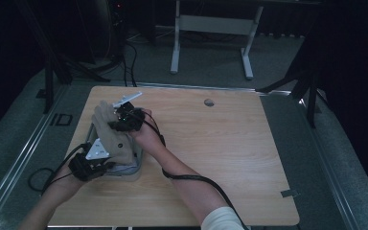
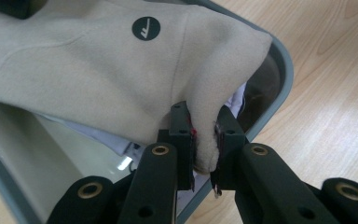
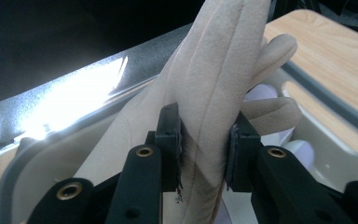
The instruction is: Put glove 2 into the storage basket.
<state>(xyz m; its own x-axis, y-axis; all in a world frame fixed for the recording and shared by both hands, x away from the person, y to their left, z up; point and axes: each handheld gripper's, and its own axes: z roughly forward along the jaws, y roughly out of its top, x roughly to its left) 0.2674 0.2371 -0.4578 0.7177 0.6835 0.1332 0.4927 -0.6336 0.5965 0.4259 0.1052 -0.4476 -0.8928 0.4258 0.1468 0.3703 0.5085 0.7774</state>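
Fingers (image 2: 185,140) of left gripper (image 2: 204,154) clenched on glove (image 2: 98,79) cuff; right gripper (image 3: 204,154) clamped mid-glove, above grey bin (image 2: 284,65) on table (image 1: 230,143). We keep both holds firm, lifting evenly so fabric clears rim.

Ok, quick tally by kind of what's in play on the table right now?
Beige gloves: 1, pinched by both grippers
Grey-rimmed bins: 1, under the glove
Grippers: 2, left gripper and right gripper
White items in the bin: cannot tell how many
Total counted: 4
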